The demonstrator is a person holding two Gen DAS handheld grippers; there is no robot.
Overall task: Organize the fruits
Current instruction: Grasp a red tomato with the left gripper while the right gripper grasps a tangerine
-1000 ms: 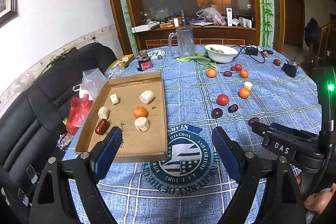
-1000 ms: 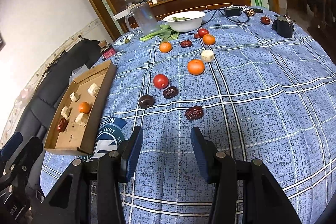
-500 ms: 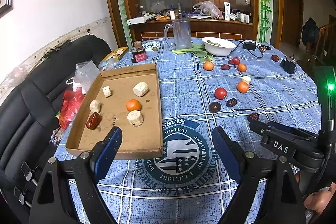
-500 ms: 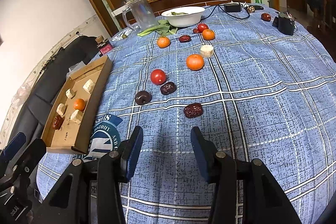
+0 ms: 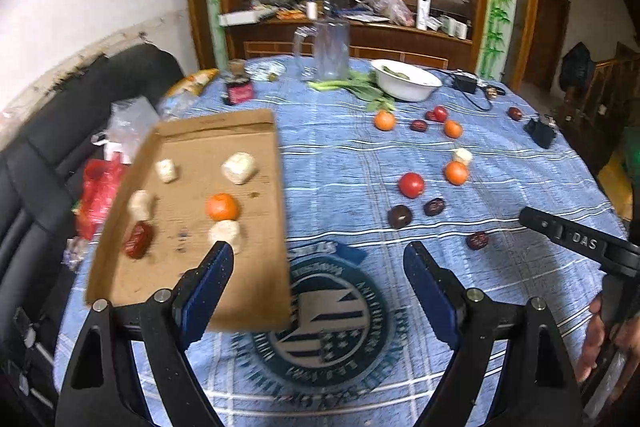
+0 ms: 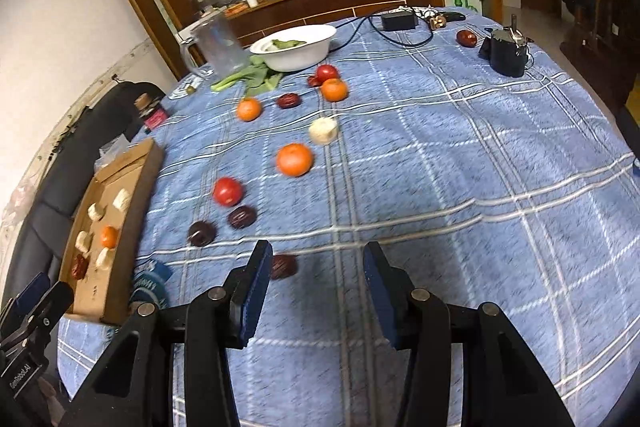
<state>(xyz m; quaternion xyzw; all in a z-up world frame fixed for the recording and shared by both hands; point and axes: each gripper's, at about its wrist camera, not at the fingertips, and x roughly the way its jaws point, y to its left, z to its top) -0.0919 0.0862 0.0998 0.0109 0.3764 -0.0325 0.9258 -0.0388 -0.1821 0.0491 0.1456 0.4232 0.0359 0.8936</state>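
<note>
Since the earlier frames, both grippers have advanced over the table: the red date point(image 6: 283, 265) that lay well ahead of the right gripper point(image 6: 314, 283) now sits just beside its left finger tip, partly hidden by it, and the cardboard tray point(image 5: 264, 291) now extends behind the left finger of the left gripper point(image 5: 320, 281).

Left gripper: jaws wide apart, holding nothing. Between them lies the round emblem point(image 5: 324, 323) printed on the blue checked tablecloth point(image 5: 332, 163). The tray holds a mandarin point(image 5: 222, 206), a date point(image 5: 138, 245) and four pale chunks; one chunk point(image 5: 225, 233) lies just ahead of the left finger tip.

Right gripper: jaws apart, holding nothing; only tablecloth lies between them.

Loose fruit ahead of the right jaws and to their left:
- a dark round fruit point(image 6: 201, 233) and a second date point(image 6: 241, 217), near each other;
- a tomato point(image 6: 227, 191) just beyond them;
- a larger mandarin point(image 6: 294, 159) and a pale chunk point(image 6: 323, 130) farther out;
- more mandarins, dates and a tomato near the white bowl point(image 6: 294, 47).

Both views are motion-blurred.
</note>
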